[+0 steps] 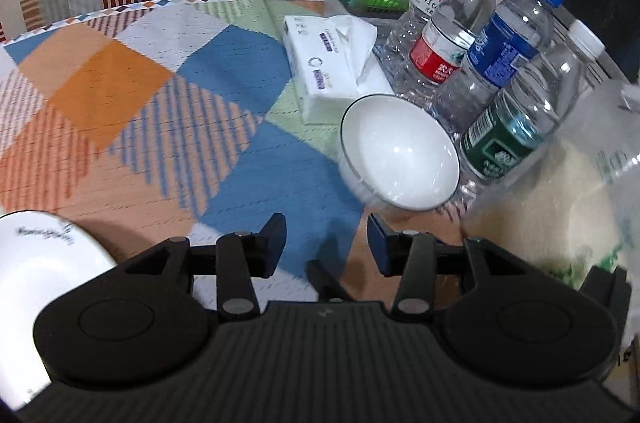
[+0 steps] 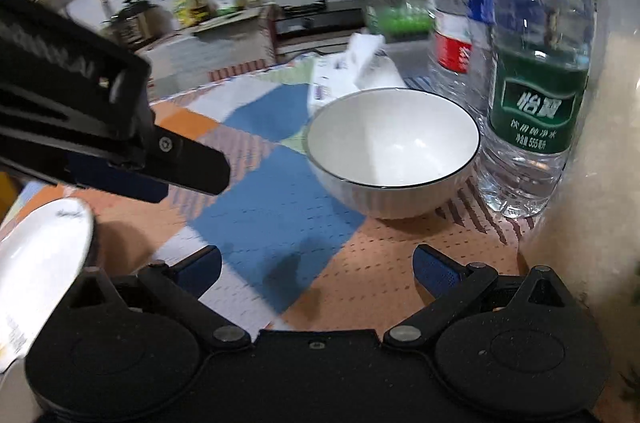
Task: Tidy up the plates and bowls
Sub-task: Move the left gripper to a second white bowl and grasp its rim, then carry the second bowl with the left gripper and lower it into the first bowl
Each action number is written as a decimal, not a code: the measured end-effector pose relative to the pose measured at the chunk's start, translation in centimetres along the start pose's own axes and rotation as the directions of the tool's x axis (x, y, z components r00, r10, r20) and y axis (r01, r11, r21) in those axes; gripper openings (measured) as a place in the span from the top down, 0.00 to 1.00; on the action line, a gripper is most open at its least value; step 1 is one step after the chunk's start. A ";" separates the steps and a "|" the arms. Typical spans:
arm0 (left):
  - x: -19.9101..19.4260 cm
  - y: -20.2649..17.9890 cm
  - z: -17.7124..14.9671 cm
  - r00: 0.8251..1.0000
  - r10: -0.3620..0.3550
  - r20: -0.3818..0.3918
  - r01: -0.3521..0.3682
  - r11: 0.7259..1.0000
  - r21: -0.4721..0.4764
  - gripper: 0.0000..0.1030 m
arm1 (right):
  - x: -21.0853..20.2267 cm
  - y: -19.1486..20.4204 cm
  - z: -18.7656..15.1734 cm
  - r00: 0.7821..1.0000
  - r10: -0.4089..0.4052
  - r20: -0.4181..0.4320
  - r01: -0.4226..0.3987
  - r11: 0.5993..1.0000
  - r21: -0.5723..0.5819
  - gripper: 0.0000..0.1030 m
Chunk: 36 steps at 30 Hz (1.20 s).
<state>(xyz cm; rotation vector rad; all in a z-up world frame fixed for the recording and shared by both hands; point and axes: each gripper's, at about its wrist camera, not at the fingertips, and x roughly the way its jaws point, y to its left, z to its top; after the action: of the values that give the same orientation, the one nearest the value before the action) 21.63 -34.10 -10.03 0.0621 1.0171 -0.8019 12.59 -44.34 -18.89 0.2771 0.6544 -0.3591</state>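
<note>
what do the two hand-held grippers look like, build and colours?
Both match. The left hand-held gripper has a matte black ribbed body, two round black side housings, black linkage arms with silver pivot pins, and dark blue finger pads. The right hand-held gripper is the same, with textured blue pads. No cables or sleeves are visible.

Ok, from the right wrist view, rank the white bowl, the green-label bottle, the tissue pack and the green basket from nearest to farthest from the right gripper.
1. white bowl, just ahead of the right gripper, slightly right.
2. green-label bottle, beside the bowl on the right.
3. tissue pack, behind the bowl.
4. green basket, at the table's far edge.
</note>
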 end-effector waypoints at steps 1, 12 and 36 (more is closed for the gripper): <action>0.5 -0.1 0.3 1.000 -0.004 0.000 0.004 1.000 -0.008 0.57 | 0.6 -0.1 0.0 1.000 -0.017 0.002 0.017 1.000 0.001 0.00; 6.6 0.8 2.5 1.000 -0.007 -0.012 0.005 0.991 -0.136 0.63 | 3.1 -0.9 0.5 0.993 -0.109 0.039 0.110 0.993 -0.032 0.00; 4.3 2.3 2.4 0.987 -0.045 -0.153 0.008 0.973 -0.231 0.92 | 3.4 -0.5 1.7 0.999 -0.029 0.044 0.037 0.983 -0.177 0.00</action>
<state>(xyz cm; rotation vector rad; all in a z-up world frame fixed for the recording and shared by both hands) 25.99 -35.80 -12.76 -0.0885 1.2569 -0.7064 15.81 -46.16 -19.86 0.0882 0.6464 -0.3347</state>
